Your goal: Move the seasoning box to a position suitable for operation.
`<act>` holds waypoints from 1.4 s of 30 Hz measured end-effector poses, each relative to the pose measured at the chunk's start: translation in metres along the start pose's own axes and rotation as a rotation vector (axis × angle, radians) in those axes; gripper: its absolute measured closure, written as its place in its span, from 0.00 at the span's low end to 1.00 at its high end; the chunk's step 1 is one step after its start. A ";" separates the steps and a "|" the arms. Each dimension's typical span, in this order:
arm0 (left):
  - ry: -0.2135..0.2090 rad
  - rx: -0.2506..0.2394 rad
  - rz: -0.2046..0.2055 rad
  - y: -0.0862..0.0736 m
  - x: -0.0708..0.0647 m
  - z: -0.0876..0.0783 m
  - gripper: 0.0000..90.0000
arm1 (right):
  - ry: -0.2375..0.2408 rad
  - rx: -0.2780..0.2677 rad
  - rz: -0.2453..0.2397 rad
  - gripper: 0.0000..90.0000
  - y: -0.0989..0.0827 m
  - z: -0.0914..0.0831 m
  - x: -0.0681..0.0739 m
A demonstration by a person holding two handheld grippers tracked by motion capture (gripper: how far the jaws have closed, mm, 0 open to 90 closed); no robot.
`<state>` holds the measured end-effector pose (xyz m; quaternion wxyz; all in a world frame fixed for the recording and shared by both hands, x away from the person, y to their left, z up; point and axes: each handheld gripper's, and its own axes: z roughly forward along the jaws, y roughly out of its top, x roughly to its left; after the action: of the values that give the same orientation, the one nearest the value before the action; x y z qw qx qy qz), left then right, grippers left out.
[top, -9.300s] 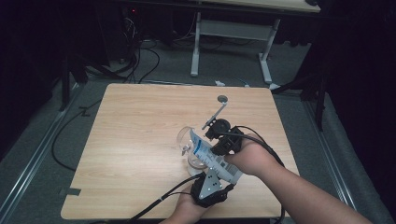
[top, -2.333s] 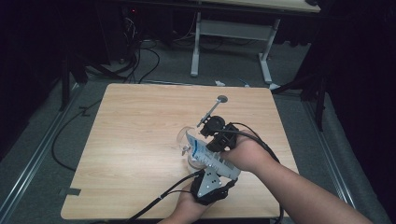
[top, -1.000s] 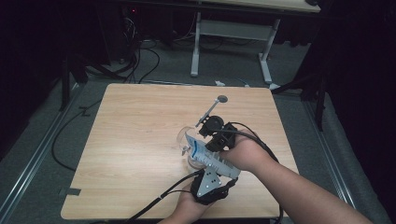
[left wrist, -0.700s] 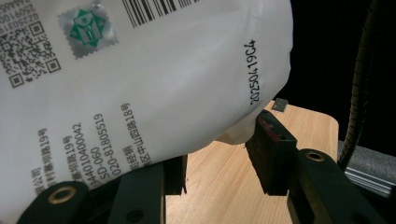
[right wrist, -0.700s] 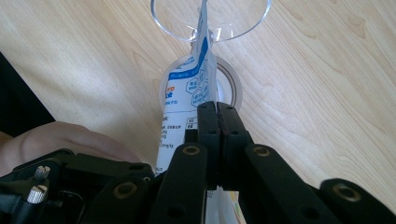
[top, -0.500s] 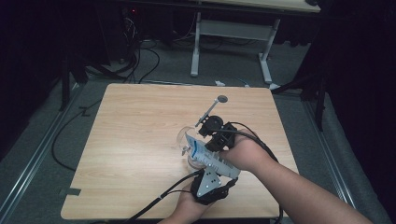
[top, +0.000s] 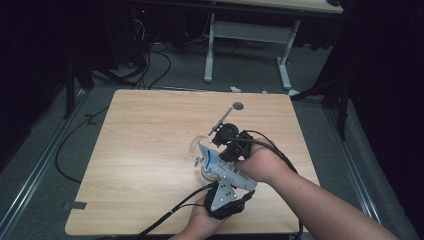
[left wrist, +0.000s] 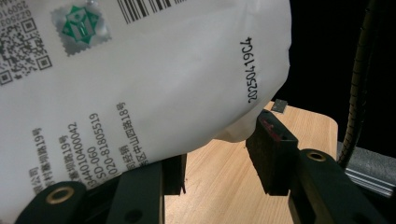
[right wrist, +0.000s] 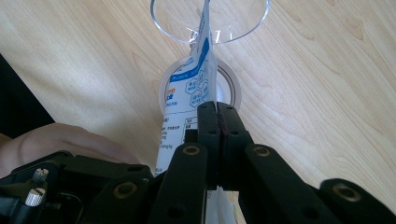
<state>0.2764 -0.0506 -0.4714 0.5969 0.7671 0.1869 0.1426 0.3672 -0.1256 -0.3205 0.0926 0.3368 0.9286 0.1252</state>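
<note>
A white pouch (top: 216, 161) with blue print is held tilted over a clear glass (top: 196, 148) near the table's front middle. In the right gripper view the pouch's narrow upper end (right wrist: 191, 88) points into the glass rim (right wrist: 164, 29). My right gripper (right wrist: 217, 109) is shut on the pouch's thin edge, its pads pressed together; in the high view it (top: 223, 150) sits just right of the glass. My left gripper (left wrist: 215, 154) grips the pouch's bulging bottom (left wrist: 140, 70), jaws partly apart around it. It (top: 234, 181) reaches in from the near edge.
A metal spoon (top: 229, 114) lies on the wooden table (top: 145, 130) just beyond the right gripper. Cables trail off the near edge from both grippers. Beyond the far edge is a dark floor with cables and a desk frame (top: 247, 35).
</note>
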 end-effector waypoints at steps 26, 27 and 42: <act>0.002 -0.008 0.004 0.003 0.000 0.000 0.67 | 0.000 -0.009 0.004 1.00 0.000 -0.002 0.001; 0.003 -0.008 0.004 0.003 0.000 0.000 0.67 | -0.002 -0.008 0.000 1.00 0.000 -0.002 0.000; 0.003 -0.012 0.000 0.003 0.001 0.000 0.66 | -0.004 -0.007 -0.007 1.00 0.002 0.000 0.000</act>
<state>0.2775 -0.0510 -0.4681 0.6011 0.7633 0.1871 0.1449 0.3681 -0.1241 -0.3196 0.0961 0.3335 0.9291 0.1273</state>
